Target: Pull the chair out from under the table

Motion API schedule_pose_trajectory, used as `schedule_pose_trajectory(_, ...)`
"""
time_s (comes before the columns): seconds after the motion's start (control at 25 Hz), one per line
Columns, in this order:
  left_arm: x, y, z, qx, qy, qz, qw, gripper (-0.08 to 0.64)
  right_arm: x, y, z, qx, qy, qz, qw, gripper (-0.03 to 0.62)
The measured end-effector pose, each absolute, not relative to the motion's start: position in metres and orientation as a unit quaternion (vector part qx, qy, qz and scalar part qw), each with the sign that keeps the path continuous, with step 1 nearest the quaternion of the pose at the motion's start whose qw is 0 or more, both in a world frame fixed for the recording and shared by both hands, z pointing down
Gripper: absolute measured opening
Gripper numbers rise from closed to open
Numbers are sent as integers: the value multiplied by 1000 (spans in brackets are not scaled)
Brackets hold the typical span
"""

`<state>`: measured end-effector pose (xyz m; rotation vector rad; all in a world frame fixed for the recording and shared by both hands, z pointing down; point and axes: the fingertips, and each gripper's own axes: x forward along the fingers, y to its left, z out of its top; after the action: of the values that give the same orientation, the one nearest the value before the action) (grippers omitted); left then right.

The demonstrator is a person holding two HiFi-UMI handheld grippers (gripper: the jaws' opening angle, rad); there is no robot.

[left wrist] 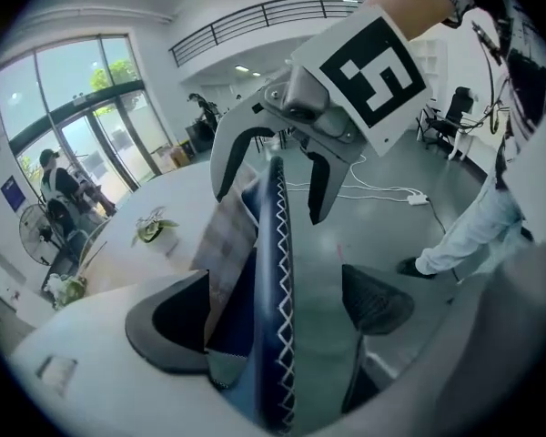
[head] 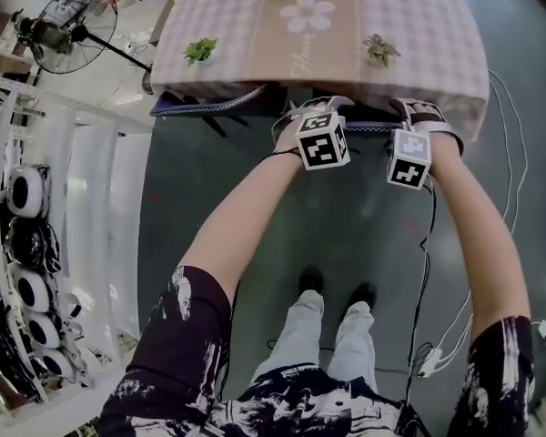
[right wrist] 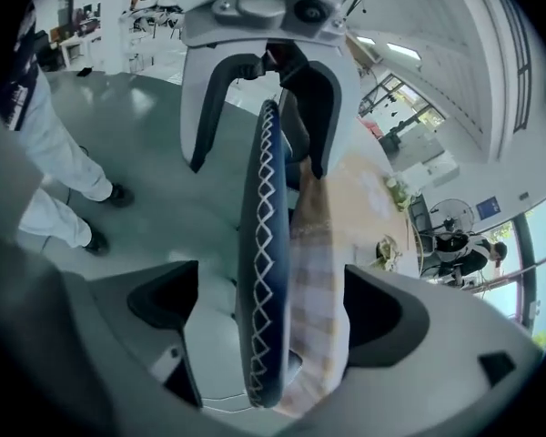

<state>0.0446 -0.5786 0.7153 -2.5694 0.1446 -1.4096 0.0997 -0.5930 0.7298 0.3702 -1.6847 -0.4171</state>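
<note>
2 grippers in position, left gripper (left wrist: 275, 309) and right gripper (right wrist: 275, 309), jaws gaping wide astride the chair's blue backrest (left wrist: 275, 235), nothing pinched, but the checked tablecloth (right wrist: 320, 271) hangs between the pads too, so closing could snag and drag it.

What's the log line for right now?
left gripper open around chair back | right gripper open around chair back | chair under table
</note>
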Motion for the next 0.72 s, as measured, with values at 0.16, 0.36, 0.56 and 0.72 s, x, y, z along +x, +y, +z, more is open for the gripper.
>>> schedule_pose_trajectory(0.16,50,-586,737,-853,39,-508,112,402,103,-591,761,123,-719,-177,660,490)
schedule_pose_trajectory(0.36,46,-589,753,-817,32,-552,163,91,112,-600,770,129,-690,-216,679,106)
schedule_pose_trajectory(0.56,45,-590,755,-813,42,-553,177,70,111,-598,771,121,-692,-204,682,68)
schedule_pose_trajectory(0.72,46,-586,754,-812,43,-551,189,66,111,-595,769,133,-696,-186,681,55)
